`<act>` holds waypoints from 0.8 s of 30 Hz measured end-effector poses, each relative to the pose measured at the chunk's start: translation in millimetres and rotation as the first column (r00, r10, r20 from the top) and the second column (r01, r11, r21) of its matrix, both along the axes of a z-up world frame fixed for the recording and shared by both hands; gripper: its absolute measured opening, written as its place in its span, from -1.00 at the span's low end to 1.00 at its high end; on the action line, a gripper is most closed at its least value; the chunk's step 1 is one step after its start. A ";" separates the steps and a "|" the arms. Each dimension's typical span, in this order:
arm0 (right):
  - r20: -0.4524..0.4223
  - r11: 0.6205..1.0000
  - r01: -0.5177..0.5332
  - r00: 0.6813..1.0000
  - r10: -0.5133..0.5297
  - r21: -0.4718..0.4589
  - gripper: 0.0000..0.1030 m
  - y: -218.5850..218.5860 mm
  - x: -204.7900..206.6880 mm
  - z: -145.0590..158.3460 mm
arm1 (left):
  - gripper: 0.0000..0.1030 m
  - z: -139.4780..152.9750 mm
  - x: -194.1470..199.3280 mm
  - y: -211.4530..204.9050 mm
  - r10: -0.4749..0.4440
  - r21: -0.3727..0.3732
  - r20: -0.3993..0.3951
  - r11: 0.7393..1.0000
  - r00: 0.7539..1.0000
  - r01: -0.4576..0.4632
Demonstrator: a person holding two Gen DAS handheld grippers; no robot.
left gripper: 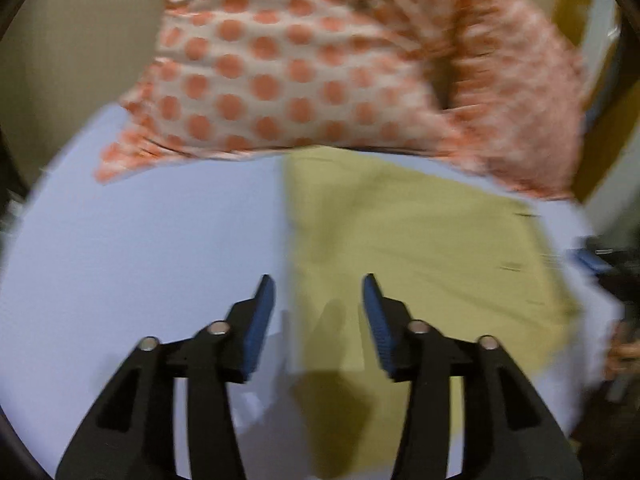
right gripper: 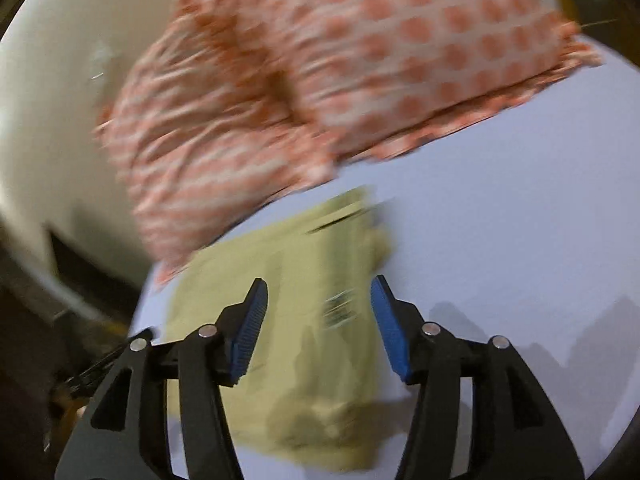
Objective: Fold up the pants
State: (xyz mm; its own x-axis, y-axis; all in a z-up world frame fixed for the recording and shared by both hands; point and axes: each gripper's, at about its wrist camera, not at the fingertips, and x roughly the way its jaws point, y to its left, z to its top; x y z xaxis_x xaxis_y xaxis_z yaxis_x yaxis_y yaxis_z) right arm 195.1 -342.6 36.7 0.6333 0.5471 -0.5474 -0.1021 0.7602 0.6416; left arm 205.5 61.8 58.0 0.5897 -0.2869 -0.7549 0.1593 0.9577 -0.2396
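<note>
I am holding my left gripper (left gripper: 319,300) wide apart over the near edge of the pants (left gripper: 420,240), gripping nothing. The pants are lying folded flat on the sheet (left gripper: 140,260), with the dotted pillow (left gripper: 280,60) just behind them. My right gripper (right gripper: 319,304) is also gaping wide and empty above the pants (right gripper: 300,280). Both views are blurring, so finer detail is lost.

Light: even, soft indoor.
Shadows: faint claw shadows on the pants (left gripper: 420,248).
Blur: strong motion smear beyond them.
Edges: dark fisheye rim, bowed.
</note>
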 end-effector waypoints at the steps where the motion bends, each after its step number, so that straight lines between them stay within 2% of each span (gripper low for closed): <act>1: -0.010 0.999 -0.044 0.999 0.045 0.013 0.35 10.5 -1.3 -2.6 | 0.22 -1.8 -5.4 -6.9 -0.034 -0.039 -0.009 0.999 0.999 0.034; 3: -0.062 0.996 -0.087 0.994 0.087 0.007 0.56 26.5 1.4 -11.7 | 0.25 -15.0 -9.5 -22.8 -0.100 -0.104 -0.073 0.990 0.992 0.092; 4: -0.097 0.996 -0.084 0.992 0.083 -0.013 0.57 33.3 3.4 -19.9 | 0.29 -23.6 -7.9 -32.3 -0.113 -0.115 -0.109 0.988 0.988 0.101; 5: -0.118 0.997 -0.074 0.991 0.069 -0.033 0.58 36.2 5.6 -25.9 | 0.31 -35.8 -4.0 -41.1 -0.108 -0.088 -0.144 0.991 0.984 0.096; 6: -0.108 0.998 -0.059 0.993 0.055 -0.035 0.58 37.5 5.8 -27.0 | 0.41 -35.1 -6.3 -46.3 -0.102 -0.054 -0.099 0.994 0.990 0.097; 8: -0.136 0.998 -0.041 0.990 0.034 -0.049 0.58 36.5 3.7 -26.0 | 0.49 -35.3 -9.4 -59.7 -0.075 0.068 -0.094 0.994 0.993 0.081; 10: -0.146 0.993 0.006 0.989 -0.024 -0.121 0.63 38.9 -7.1 -15.5 | 0.59 -33.5 -19.0 -61.9 -0.057 0.102 -0.097 0.993 0.994 0.067; 11: -0.125 0.982 0.037 0.990 -0.061 -0.185 0.71 40.6 -19.6 -8.1 | 0.62 -29.8 -31.2 -61.2 -0.048 0.119 -0.089 0.991 0.995 0.059; 12: -0.091 0.969 0.058 0.993 -0.082 -0.242 0.93 44.4 -35.5 0.1 | 0.72 -25.9 -40.6 -58.1 -0.041 0.133 -0.079 0.990 0.996 0.051; 13: -0.054 0.955 0.079 0.994 -0.099 -0.287 0.97 50.0 -47.8 6.4 | 0.88 -22.7 -55.3 -55.1 -0.021 0.158 -0.060 0.987 0.998 0.030; 16: 0.042 0.906 0.087 0.996 -0.077 -0.415 0.97 77.2 -91.3 13.4 | 0.96 -24.2 -94.8 -50.0 0.062 0.260 -0.012 0.964 0.998 -0.057; 20: 0.032 0.829 0.028 0.999 -0.012 -0.559 0.97 120.5 -117.2 -9.0 | 0.96 -45.3 -127.4 -55.4 0.131 0.364 -0.031 0.925 0.991 -0.111; 22: 0.004 0.797 -0.002 1.000 0.005 -0.604 0.97 136.3 -119.4 -23.2 | 0.96 -46.2 -137.4 -52.0 0.145 0.352 0.000 0.926 0.989 -0.136; 24: -0.013 0.767 0.004 1.000 -0.016 -0.642 0.97 143.2 -119.2 -31.5 | 0.96 -47.3 -142.2 -46.9 0.148 0.333 -0.001 0.933 0.989 -0.139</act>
State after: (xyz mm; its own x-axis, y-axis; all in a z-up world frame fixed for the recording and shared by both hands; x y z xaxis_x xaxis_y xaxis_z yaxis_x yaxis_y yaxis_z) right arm 75.9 -199.4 5.2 0.6240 0.0584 -0.7792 -0.0865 0.9962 0.0054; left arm 63.3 14.9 10.7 0.5853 0.0681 -0.8080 0.0120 0.9956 0.0926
